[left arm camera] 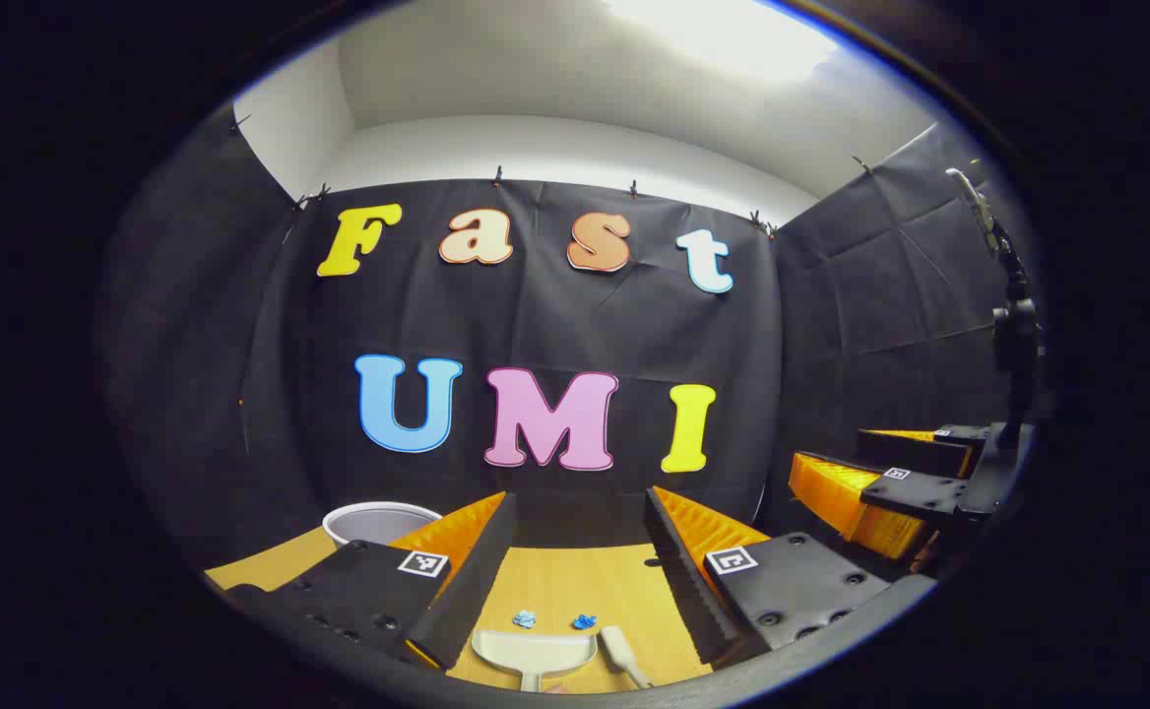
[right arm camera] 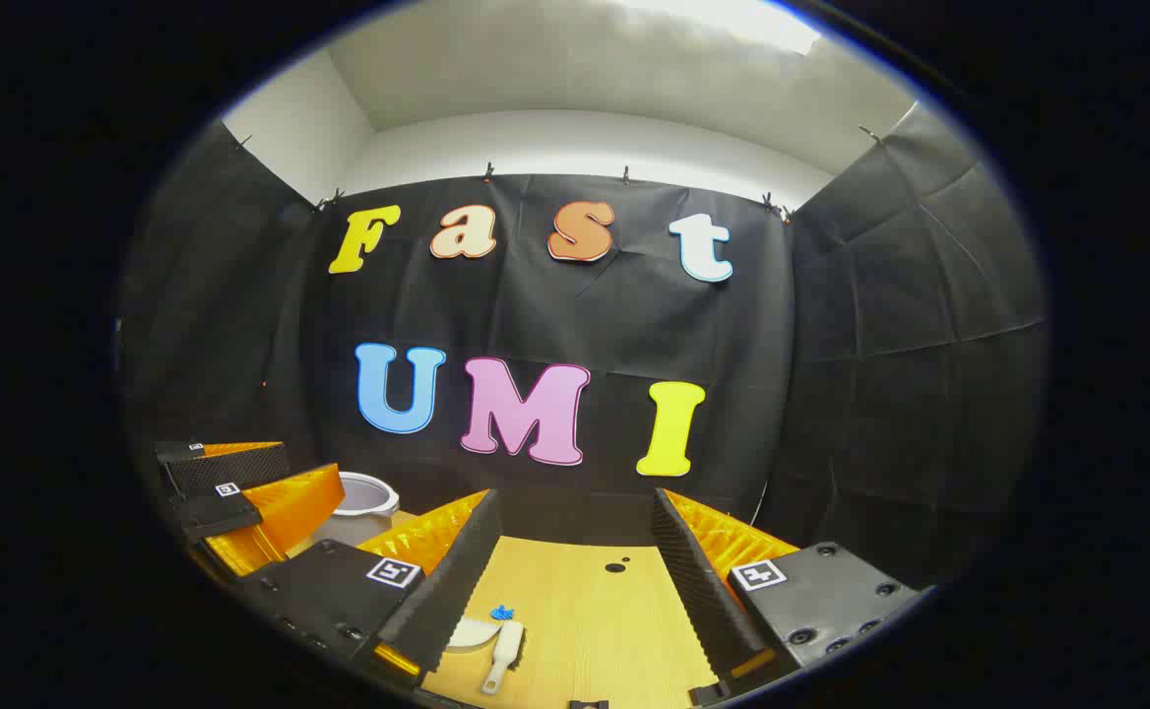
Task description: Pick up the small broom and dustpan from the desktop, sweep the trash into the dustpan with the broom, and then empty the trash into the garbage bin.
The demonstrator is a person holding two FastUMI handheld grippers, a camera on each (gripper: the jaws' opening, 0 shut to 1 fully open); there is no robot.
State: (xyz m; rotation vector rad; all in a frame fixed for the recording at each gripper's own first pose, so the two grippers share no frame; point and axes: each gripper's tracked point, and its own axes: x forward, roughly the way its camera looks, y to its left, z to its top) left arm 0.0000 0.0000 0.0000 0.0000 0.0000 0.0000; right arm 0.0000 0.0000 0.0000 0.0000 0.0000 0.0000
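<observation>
Dustpan point(left arm camera: 534, 654) low between left gripper's point(left arm camera: 575, 561) parted fingers point(left arm camera: 467, 571)

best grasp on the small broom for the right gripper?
Probably the handle. In the right gripper view the small broom lies flat on the desktop, bristle head far, slim handle pointing back toward the right gripper. Come down from above on the near end, fingers straddling the handle's width. The dustpan sits close on its left, so stay off the head.

Dustpan point(left arm camera: 534, 652), broom point(left arm camera: 622, 654) beside, seemingly apart.
</observation>
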